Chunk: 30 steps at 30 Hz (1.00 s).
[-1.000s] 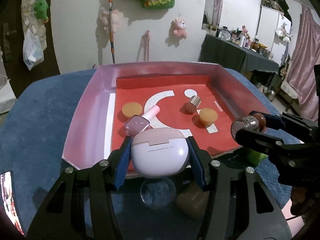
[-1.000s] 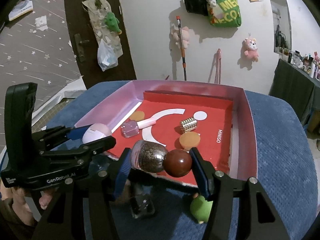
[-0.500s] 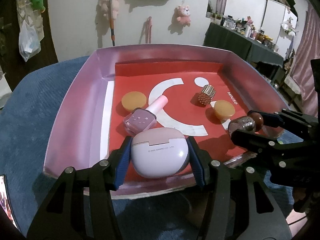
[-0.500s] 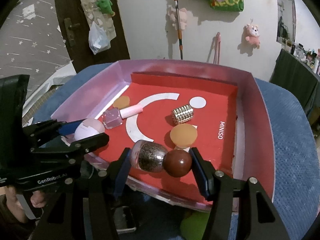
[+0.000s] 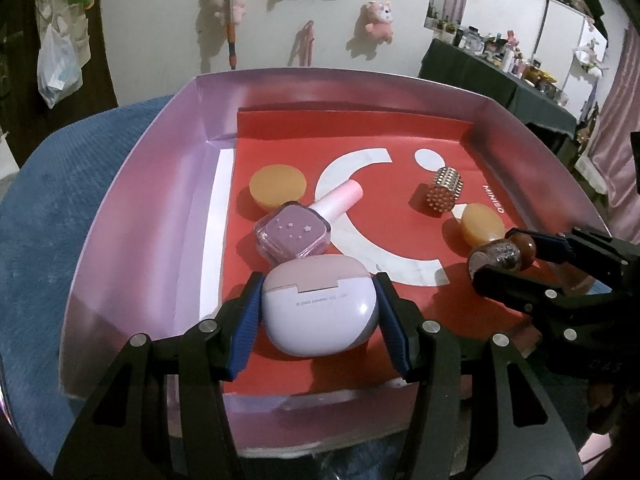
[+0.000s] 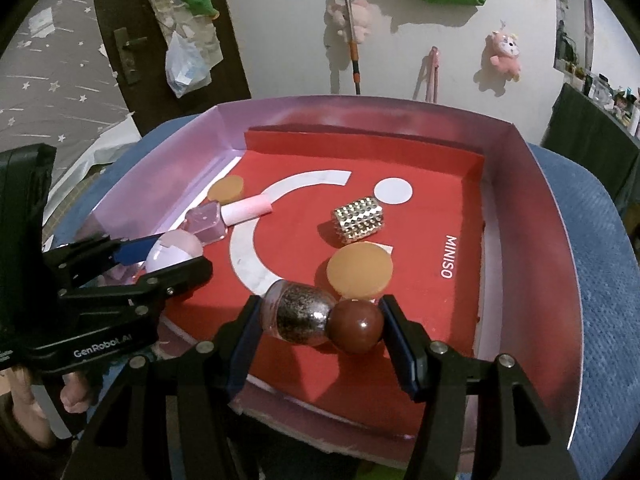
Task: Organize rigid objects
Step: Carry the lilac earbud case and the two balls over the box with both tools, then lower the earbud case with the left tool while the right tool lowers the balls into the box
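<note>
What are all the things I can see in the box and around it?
box: one, pink walls with a red floor, on the blue cloth
blue cloth: one, under the box
orange discs: two, lying on the red floor, one left, one right
nail polish bottle: one, purple with a pink cap, lying beside the left disc
studded cylinder: one, silver-gold, on its side by the right disc
earbud case: one, lilac and pink, between the left gripper's pads
glitter bottle: one, brown with a round brown cap, between the right gripper's pads
plush toys: several, pink and green, on the wall
left gripper: black, blue pads
right gripper: black, blue pads
</note>
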Motion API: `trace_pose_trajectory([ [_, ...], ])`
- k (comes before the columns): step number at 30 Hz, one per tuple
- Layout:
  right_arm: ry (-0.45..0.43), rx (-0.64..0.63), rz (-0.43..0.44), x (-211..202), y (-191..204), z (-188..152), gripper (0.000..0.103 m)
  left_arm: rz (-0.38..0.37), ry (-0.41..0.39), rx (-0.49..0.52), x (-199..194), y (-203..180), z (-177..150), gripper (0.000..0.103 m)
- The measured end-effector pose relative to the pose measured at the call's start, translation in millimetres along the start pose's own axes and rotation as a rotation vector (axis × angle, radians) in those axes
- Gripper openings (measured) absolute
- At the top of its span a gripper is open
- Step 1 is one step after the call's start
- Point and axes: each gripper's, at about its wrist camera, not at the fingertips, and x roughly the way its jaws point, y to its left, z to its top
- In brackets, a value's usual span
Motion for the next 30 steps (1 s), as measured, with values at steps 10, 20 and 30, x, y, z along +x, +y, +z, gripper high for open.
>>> trace_pose_trajectory([
  [10, -0.004, 0.016, -0.034, 10.1, -4.4, 7.4, 0.061, 0.02, 0.011, 0.005, 11.6, 1.4, 12.5, 0.052],
  [20, 0.021, 0.036, -0.068, 13.3, -9.0, 12.9, 0.061, 0.034, 0.023, 0.022, 13.7, 1.1, 14.9, 0.052],
  [30, 0.025, 0.048, -0.06, 12.4, -13.4, 12.5, 0.061, 0.037, 0.026, 0.025, 14.8, 1.1, 15.7, 0.052],
])
